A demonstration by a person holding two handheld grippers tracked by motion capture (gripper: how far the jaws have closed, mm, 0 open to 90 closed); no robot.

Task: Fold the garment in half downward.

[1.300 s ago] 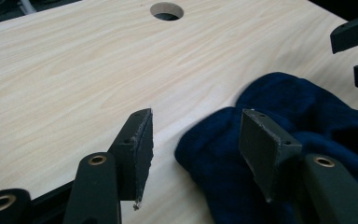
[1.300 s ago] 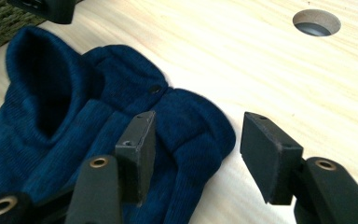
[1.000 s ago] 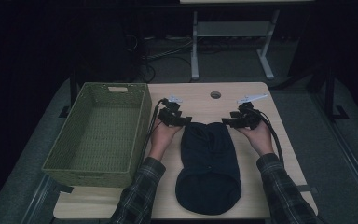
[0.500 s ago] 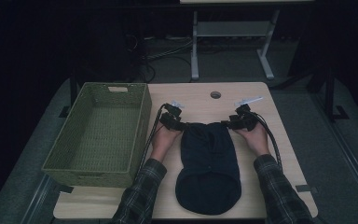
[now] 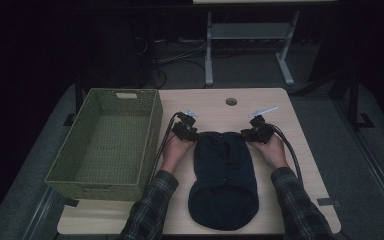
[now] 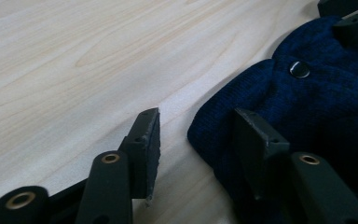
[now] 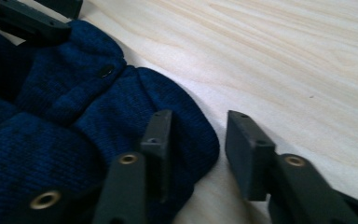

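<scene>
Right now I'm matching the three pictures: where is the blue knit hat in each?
High view: hat at centre, between both hands.
Left gripper view: right side, edge between the jaws.
Right gripper view: left side, edge between the jaws.
Shared landmark: the metal snap on the hat's far end, also seen in the right gripper view.

A dark blue ribbed knit cloth garment (image 5: 223,175) is seen on matt, smooth pale wood table (image 5: 210,107); basket (image 5: 105,140) is woven.

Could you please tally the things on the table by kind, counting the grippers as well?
Dark blue knitted garment: 1
Green woven basket: 1
Grippers, left gripper and right gripper: 2
Total: 4
</scene>
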